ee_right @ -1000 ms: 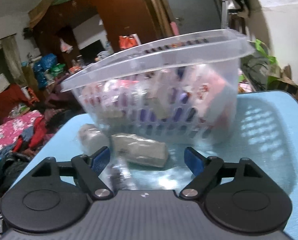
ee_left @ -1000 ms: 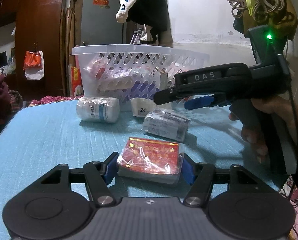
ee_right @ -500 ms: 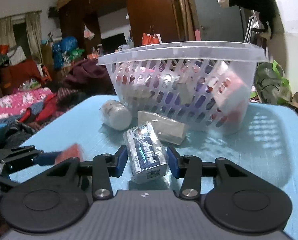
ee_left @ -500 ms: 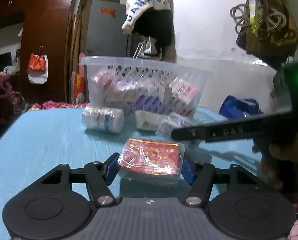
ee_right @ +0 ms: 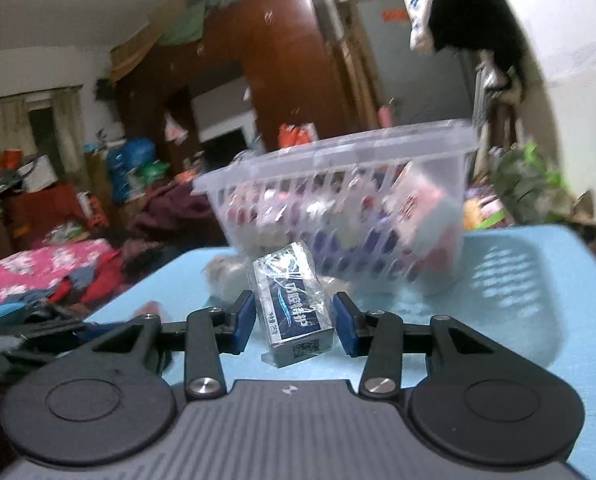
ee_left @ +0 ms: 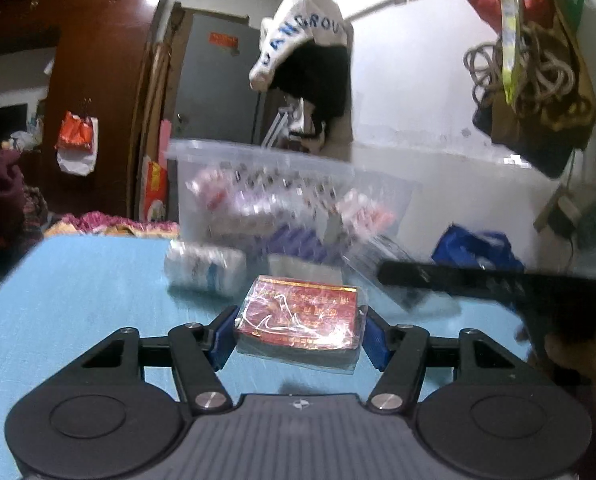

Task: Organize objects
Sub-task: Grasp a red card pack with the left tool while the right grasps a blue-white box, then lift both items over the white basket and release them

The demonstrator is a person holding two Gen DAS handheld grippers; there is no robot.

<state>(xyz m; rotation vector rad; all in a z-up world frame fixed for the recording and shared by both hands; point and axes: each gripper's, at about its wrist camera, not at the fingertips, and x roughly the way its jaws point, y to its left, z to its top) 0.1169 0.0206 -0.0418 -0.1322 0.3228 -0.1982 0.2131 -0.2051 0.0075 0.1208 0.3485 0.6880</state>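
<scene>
My left gripper [ee_left: 298, 338] is shut on a red packet in clear wrap [ee_left: 302, 312], its blue pads pressing both short sides, just above the blue table [ee_left: 78, 280]. My right gripper [ee_right: 294, 322] is shut on a blue-and-white box in crinkled plastic [ee_right: 294, 304], which is tilted and raised off the table [ee_right: 538, 280]. In the left wrist view the right tool's black fingers [ee_left: 438, 280] show as a blurred bar at the right, with a hand behind them. The clear slotted basket [ee_left: 258, 152] [ee_right: 338, 148] stands at the table's far side, holding several packets.
A white roll with a blue label [ee_left: 204, 268] and a small white box [ee_left: 298, 266] lie in front of the basket. A wardrobe, hanging bags and clothes fill the room behind. The table's right edge [ee_right: 594, 256] is close to the basket.
My right gripper went from wide open near the basket to shut on the blue-and-white box and lifted it. My left gripper kept its hold on the red packet and tilted upward slightly.
</scene>
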